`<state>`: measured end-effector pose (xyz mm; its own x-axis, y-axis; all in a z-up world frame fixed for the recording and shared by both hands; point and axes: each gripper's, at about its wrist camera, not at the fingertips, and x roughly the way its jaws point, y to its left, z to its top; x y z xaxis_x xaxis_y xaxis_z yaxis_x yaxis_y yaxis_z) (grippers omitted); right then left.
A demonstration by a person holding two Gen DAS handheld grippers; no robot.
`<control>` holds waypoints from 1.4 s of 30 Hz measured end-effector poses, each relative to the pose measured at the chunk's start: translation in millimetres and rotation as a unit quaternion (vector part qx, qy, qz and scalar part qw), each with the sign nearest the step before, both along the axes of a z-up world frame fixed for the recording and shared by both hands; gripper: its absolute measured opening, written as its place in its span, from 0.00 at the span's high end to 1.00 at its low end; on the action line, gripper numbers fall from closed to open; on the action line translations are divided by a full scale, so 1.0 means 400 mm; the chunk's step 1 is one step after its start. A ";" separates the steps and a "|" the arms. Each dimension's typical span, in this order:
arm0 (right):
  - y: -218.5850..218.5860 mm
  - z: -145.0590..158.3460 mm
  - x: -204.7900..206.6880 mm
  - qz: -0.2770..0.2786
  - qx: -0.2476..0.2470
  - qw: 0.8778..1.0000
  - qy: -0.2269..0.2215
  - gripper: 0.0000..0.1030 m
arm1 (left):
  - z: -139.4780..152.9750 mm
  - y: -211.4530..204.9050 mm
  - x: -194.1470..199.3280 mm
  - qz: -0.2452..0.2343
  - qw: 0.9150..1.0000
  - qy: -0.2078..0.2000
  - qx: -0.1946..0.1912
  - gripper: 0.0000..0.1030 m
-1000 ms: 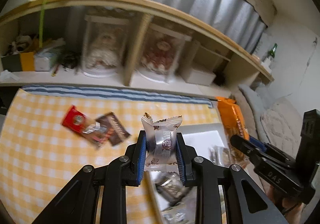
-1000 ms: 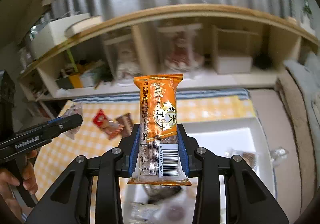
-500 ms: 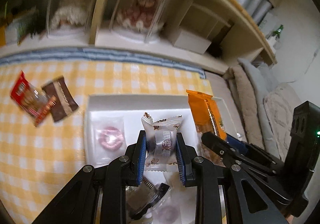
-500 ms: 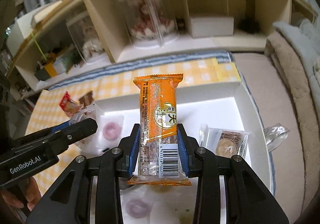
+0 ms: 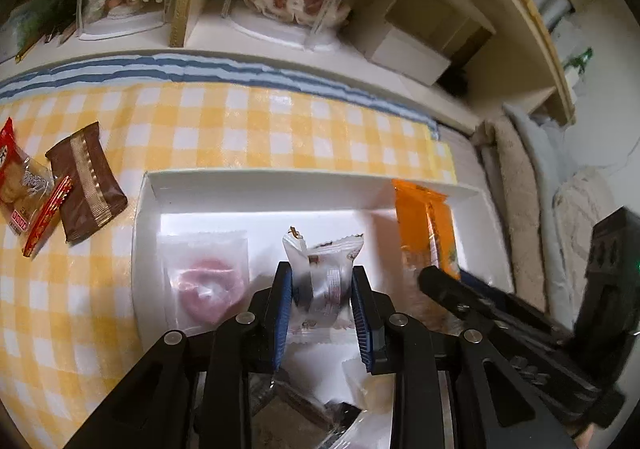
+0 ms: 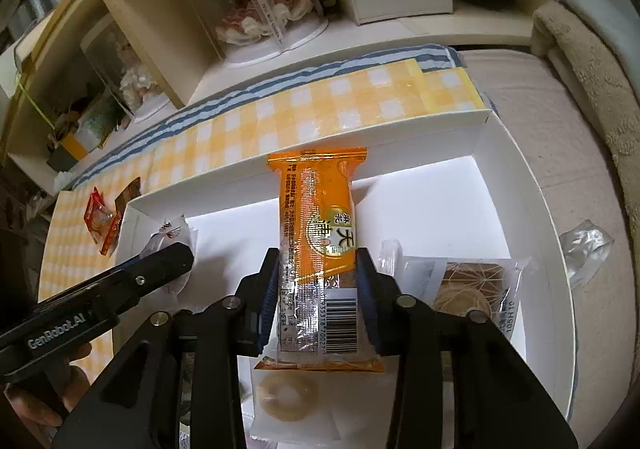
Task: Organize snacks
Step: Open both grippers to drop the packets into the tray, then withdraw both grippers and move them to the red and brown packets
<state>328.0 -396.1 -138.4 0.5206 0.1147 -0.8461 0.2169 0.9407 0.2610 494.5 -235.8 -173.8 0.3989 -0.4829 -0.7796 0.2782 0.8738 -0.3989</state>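
Black left gripper [image 5: 323,301] — blue-padded fingers [image 5: 282,305], silver screws.

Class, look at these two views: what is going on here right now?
A person is sorting snacks into a white box with two handheld grippers. The left gripper has a white packet between its jaws, the right gripper an orange packet. Both are low over the box and have just been opening. Two packets remain on the checked cloth.

You see a glossy orange foil wrapper [image 6: 320,249], a crinkly silvery-white plastic wrapper [image 5: 324,273], a matt white cardboard box [image 5: 312,189], and, at nine o'clock, shiny yellow-checked tablecloth [image 5: 240,129]; matt black plastic grippers.
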 end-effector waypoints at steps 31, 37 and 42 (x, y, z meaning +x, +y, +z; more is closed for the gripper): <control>0.001 0.139 -0.159 -0.021 -0.068 0.997 -0.026 0.00 | 0.158 0.147 -0.247 0.021 0.995 -0.062 0.070 0.00; 0.024 0.184 -0.170 -0.013 -0.083 0.996 -0.043 0.00 | 0.219 0.185 -0.284 0.029 0.994 -0.082 0.069 0.00; 0.043 0.233 -0.183 -0.011 -0.098 0.993 -0.062 0.00 | 0.272 0.218 -0.318 0.029 0.992 -0.104 0.069 0.00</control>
<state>255.0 -378.7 -45.3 0.6220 -0.0592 -0.7808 0.2163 0.9713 0.0986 367.2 -148.6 -65.0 0.5816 -0.3484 -0.7351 0.2890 0.9332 -0.2136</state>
